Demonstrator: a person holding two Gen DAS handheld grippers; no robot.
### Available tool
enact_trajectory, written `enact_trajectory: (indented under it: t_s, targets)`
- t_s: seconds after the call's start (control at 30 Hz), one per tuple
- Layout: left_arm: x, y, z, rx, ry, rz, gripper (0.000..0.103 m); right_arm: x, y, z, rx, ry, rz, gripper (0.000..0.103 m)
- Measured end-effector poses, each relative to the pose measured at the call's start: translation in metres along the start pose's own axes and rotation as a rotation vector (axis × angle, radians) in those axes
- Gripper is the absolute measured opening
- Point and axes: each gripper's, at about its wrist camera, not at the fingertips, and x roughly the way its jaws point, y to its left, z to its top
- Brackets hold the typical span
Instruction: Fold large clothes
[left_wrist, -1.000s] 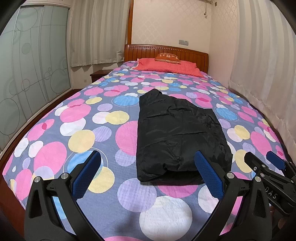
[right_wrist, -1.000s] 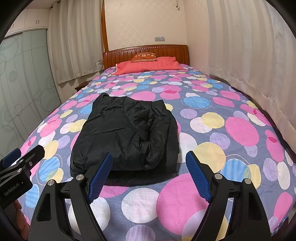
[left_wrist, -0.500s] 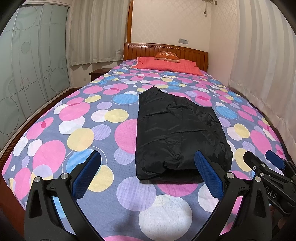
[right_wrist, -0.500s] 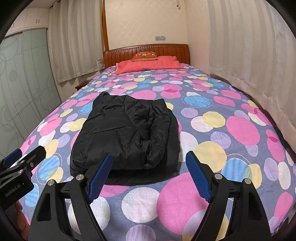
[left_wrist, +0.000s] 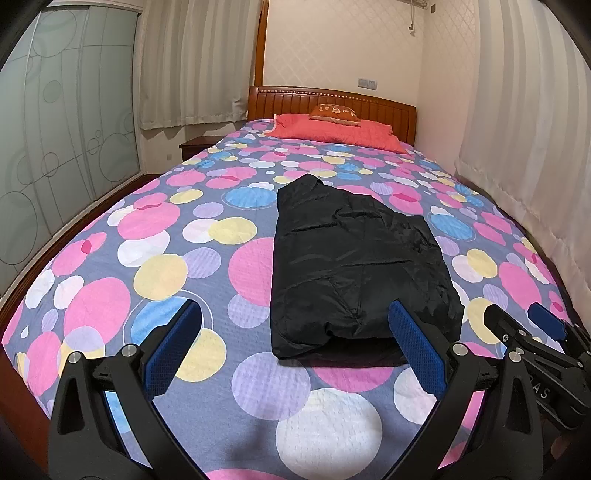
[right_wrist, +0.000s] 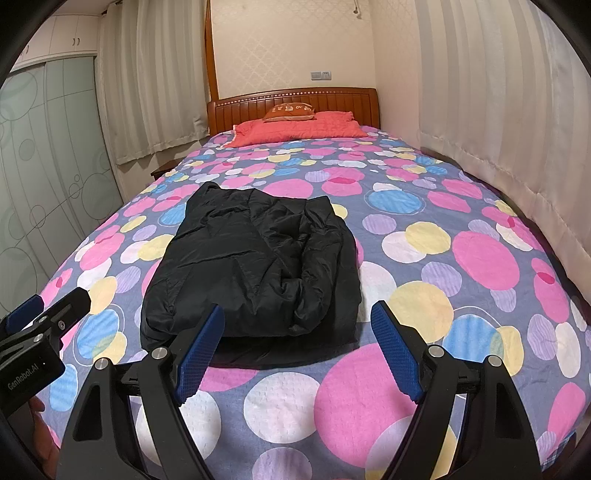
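Folded black jacket (left_wrist: 354, 266) lying mid-bed on the dotted bedspread (left_wrist: 159, 273), near the foot. From the left wrist, smooth flat top; from the right wrist, bunched rolled folds (right_wrist: 295, 258) along its right side. Left gripper (left_wrist: 295, 347) and right gripper (right_wrist: 295, 347) spread wide, empty, touching nothing, hovering short of the near hem.

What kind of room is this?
A bedroom, it seems: a big bed with a wooden headboard and red pillow, curtains behind, and a black jacket lying on it.
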Motion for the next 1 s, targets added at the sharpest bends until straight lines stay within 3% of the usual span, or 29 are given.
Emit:
enact_trajectory:
  t_s: [0.3, 0.4, 0.67, 0.8, 1.0]
  targets:
    - [-0.003, -0.007, 0.001, 0.028, -0.012, -0.002, 0.101, 0.000, 0.001, 0.000, -0.001, 0.000, 0.000, 0.080]
    - [-0.004, -0.009, 0.001, 0.040, -0.016, 0.040, 0.101, 0.000, 0.001, 0.000, 0.000, 0.001, 0.001, 0.080]
    - [-0.003, 0.000, 0.002, -0.020, -0.038, -0.011, 0.101, 0.002, 0.001, -0.003, 0.003, 0.007, 0.006, 0.080]
    - [0.006, 0.004, 0.004, -0.022, 0.003, -0.027, 0.101, 0.009, -0.002, -0.006, 0.012, 0.020, 0.012, 0.080]
    - [0.033, 0.023, 0.009, -0.044, 0.014, 0.021, 0.101, 0.023, -0.031, -0.005, 0.053, 0.036, -0.015, 0.080]
